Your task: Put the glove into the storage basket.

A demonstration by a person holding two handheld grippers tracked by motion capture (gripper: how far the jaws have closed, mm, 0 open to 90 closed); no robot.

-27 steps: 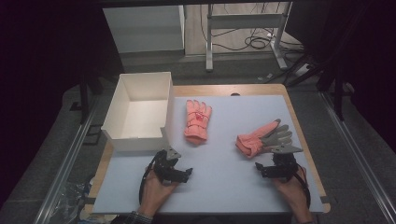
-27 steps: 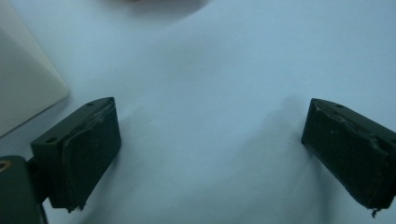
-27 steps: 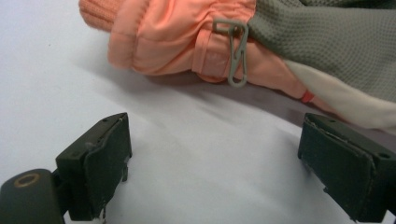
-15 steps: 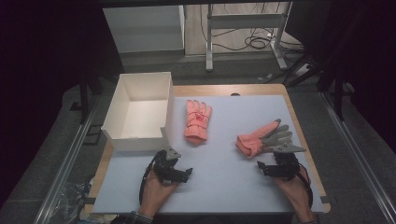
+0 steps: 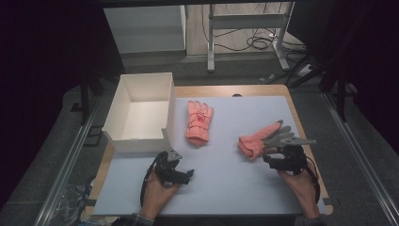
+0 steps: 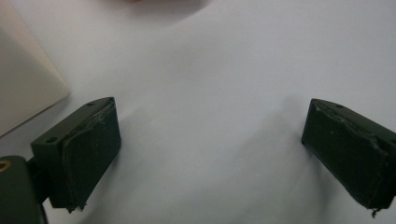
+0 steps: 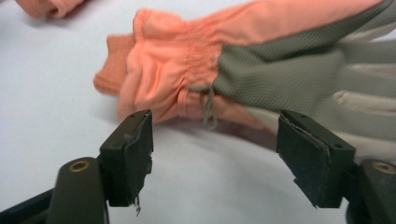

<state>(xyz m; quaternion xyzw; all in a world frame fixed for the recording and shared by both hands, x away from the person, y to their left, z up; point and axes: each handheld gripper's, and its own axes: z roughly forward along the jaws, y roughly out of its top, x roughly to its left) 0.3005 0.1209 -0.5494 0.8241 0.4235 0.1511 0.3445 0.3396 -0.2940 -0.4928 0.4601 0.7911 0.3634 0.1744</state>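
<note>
Dim room w/ cables on the floor at 12 o'clock; a pale tabletop (image 5: 221, 179) carries everything. White box (image 5: 141, 113) sits at 10 o'clock, open and nothing visible inside. One pink glove (image 5: 199, 121) lies flat near the middle, just beside the box. The second glove (image 5: 263, 139), pink back w/ grey palm side and grey fingers, lies at 3 o'clock, cuff pointing toward 8 o'clock.

Right gripper (image 5: 275, 160) sits at the near edge of that second glove (image 7: 224, 79), jaws wide apart, nothing between them; cuff is just ahead of the pads, not touched yet. Left gripper (image 5: 186, 175) rests at 7 o'clock over bare tabletop (image 6: 210, 93), jaws also apart, holding nothing; box corner (image 6: 23, 88) close by.

Handling, as a guess: glove looks soft, light, floppy, so it'll sag and fold when lifted, not fragile. Best hold is prob. the gathered cuff (image 7: 154, 70), where the fabric bunches thick enough to pinch; grey fingers would slip or dangle.
</note>
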